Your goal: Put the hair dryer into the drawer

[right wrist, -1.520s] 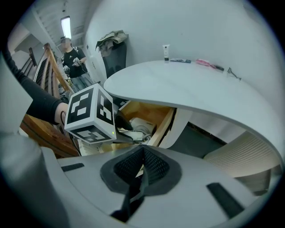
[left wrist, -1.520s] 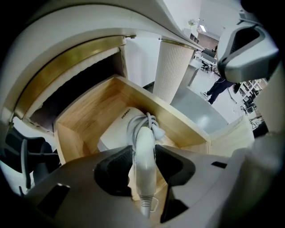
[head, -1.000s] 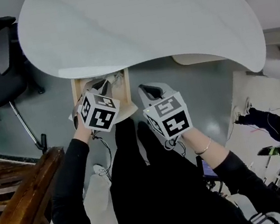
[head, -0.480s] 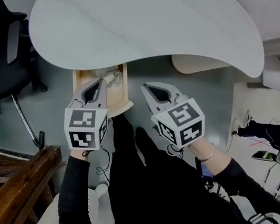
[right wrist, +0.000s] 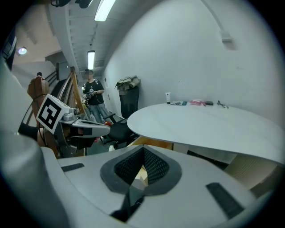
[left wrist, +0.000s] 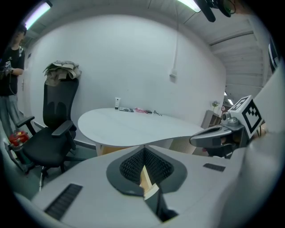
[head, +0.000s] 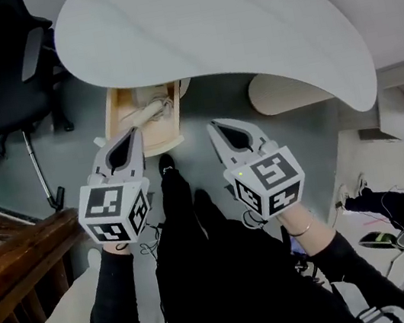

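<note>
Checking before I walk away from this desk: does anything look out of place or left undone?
The wooden drawer under the white table stands pulled out, the hair dryer lying inside. Nothing looks spilled or broken. The left tongs and right tongs are shut and empty.

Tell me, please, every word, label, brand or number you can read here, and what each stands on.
No readable text anywhere.
Cubes on left claw and right claw: black-and-white square markers only, no letters.
Tube and small items on the white table: too small to read.
</note>
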